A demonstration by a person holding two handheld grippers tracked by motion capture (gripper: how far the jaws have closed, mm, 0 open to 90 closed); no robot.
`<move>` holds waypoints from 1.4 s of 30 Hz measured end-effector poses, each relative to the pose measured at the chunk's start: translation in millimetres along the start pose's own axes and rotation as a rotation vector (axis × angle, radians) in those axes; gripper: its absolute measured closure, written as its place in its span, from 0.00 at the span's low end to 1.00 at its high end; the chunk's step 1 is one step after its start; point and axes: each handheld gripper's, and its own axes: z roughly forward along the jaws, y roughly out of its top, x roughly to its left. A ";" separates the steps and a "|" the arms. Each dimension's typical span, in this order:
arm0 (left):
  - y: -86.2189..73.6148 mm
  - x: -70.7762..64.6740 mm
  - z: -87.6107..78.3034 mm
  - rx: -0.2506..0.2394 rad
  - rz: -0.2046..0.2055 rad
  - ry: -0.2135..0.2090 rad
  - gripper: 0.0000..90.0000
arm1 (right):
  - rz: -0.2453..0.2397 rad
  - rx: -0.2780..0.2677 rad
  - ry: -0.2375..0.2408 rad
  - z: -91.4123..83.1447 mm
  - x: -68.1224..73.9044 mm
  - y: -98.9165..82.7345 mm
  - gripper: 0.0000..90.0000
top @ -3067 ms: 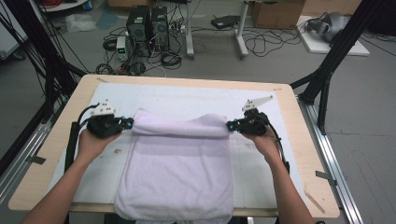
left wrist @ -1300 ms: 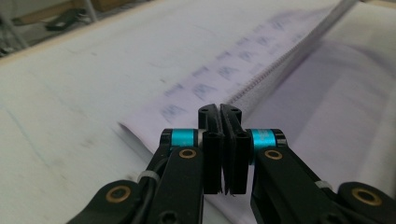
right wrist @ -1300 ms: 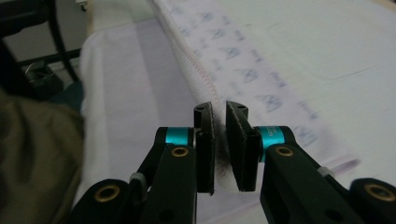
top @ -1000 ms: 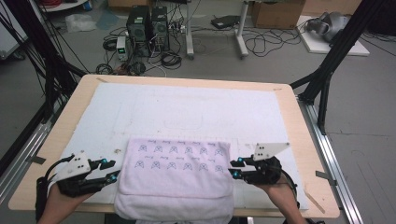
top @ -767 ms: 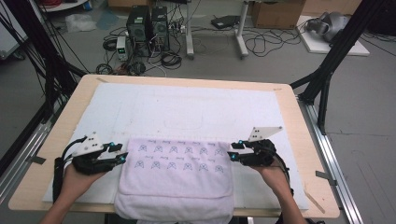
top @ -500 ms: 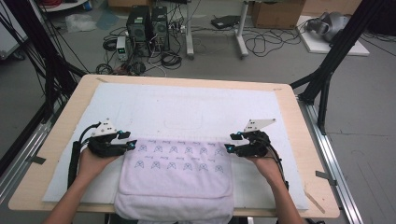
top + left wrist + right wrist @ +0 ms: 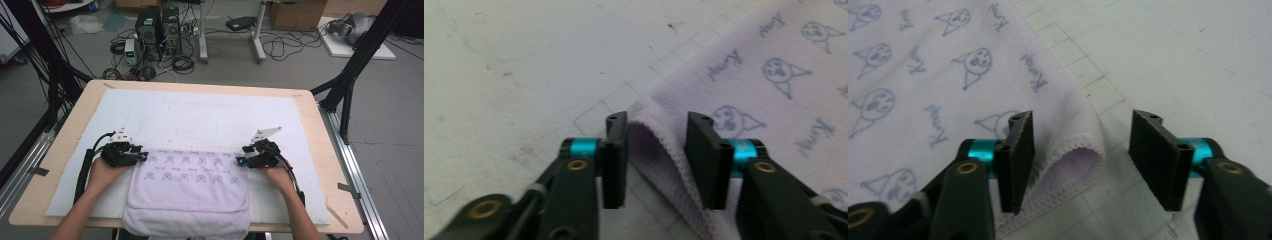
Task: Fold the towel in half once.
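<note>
A lavender towel [image 7: 190, 195] printed with small cat faces lies folded on the white mat, its near end hanging over the table's front edge. My left gripper [image 7: 142, 157] is at its far left corner. In the left gripper view the towel's corner fold [image 7: 664, 150] stands between the jaws [image 7: 659, 150], which have just been closing and do not pinch it. My right gripper [image 7: 240, 161] is at the far right corner. There the lifted corner [image 7: 1073, 150] rests against one pad [image 7: 1018, 160], with a wide gap to the other; these jaws have also just been closing.
A white gridded mat [image 7: 210, 115] covers most of the wooden table [image 7: 325, 150]. Black frame posts [image 7: 350, 75] rise at both sides. Computers and cables [image 7: 160, 30] sit on the floor beyond the far edge.
Both hands have moved away from the table's front edge to the towel's far corners and come lower. The towel has not shifted in the last second.
</note>
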 end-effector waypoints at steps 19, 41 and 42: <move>46.2 17.1 1.1 -0.075 0.005 0.123 0.94 | 0.025 -0.002 0.011 -7.4 -38.3 34.8 0.96; 116.6 68.6 4.2 -0.100 -0.018 0.228 0.67 | 0.085 -0.048 -0.128 -26.1 -95.9 98.0 0.62; 110.8 67.4 3.6 -0.100 -0.020 0.210 0.67 | 0.085 -0.047 -0.123 -24.5 -92.7 93.5 0.60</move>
